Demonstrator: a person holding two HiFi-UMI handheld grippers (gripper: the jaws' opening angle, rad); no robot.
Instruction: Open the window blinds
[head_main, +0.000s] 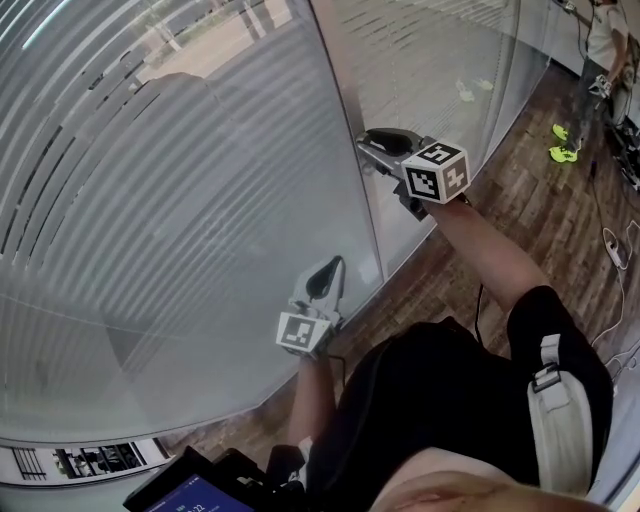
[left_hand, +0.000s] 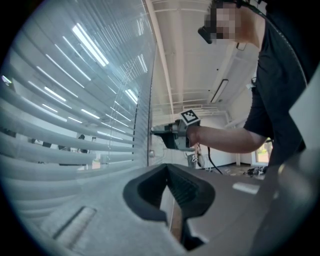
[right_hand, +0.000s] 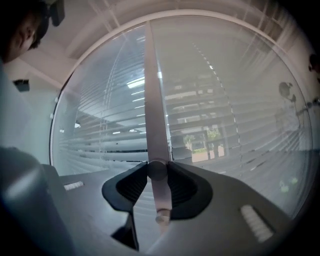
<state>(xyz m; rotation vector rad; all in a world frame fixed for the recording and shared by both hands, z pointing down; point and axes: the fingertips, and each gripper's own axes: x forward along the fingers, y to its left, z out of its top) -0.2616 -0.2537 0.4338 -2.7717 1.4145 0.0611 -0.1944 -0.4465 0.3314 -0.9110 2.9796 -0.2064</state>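
Operator's dark top (head_main: 440, 400) fills the near edge of the head view, both forearms reaching toward a glazed partition. Slatted window blinds (head_main: 150, 200) sit behind the glass on either side of a grey vertical mullion (head_main: 345, 150). Slats on the left pane are tilted enough that bright strips and an outdoor scene show between them. The pane to the right of the mullion reads more uniformly pale, and its slat angle cannot be judged with certainty. Right gripper (head_main: 372, 143) is held level against the mullion, jaws clamped on a small round tilt knob (right_hand: 157, 170). A second, smaller stud (right_hand: 161, 218) lies just below it on the same mullion, untouched. Left gripper (head_main: 328, 272) is lower and near the glass, jaws drawn together with nothing between them, touching nothing that can be seen. Judgement: task is partway done. The control is gripped and the slats are partly open. What remains is further rotation of the knob until the slats lie flat.
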